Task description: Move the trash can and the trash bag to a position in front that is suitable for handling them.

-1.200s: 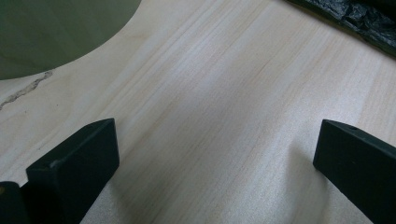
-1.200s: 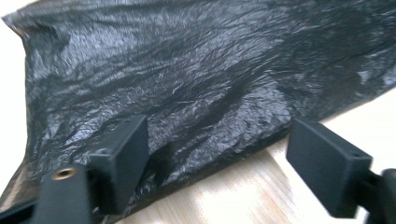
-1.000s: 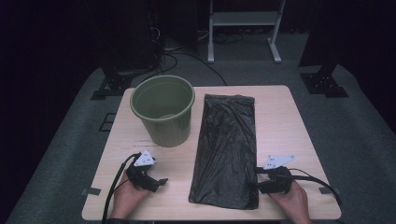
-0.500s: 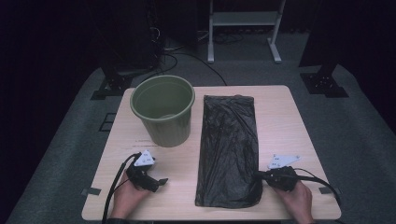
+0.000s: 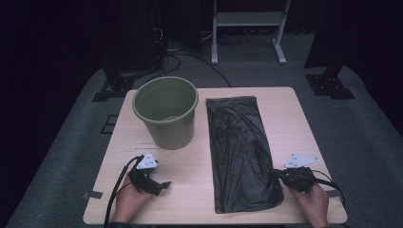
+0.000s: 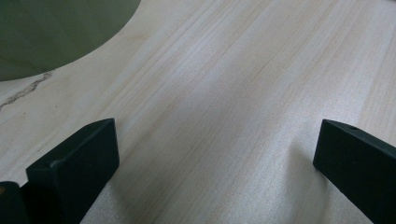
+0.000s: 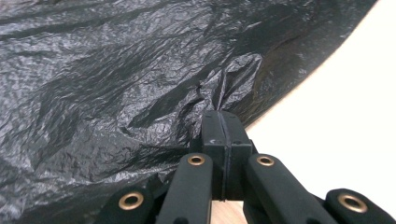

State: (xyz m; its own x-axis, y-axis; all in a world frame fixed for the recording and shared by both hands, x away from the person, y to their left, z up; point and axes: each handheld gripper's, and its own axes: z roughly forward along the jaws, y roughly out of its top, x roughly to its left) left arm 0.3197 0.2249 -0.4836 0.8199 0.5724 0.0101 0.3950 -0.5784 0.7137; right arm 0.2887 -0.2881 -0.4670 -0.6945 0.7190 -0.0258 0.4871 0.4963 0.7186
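Observation:
A black plastic bag (image 5: 240, 152) lies flat and lengthwise on the wooden table (image 5: 294, 123), to the right of an olive green bucket (image 5: 165, 114) that stands upright. My right gripper (image 5: 274, 175) is at the bag's near right edge and is shut on a pinch of the crinkled film (image 7: 116, 70). In the right gripper view its closed pads (image 7: 223, 122) meet on a puckered fold. My left gripper (image 5: 161, 186) rests low over bare wood in front of the bucket. It is open (image 6: 215, 158) with nothing between its fingers, and the bucket's wall (image 6: 51, 32) stands off to one side.
Dark floor surrounds the table, with a white metal stand (image 5: 247, 19) and black equipment bases (image 5: 328, 80) behind it. Bare wood runs along the table's right side and between the bucket and the near edge.
My right hand has moved to the right and the bag's near end has shifted right with it, bunching at the corner. The left hand has stayed put.

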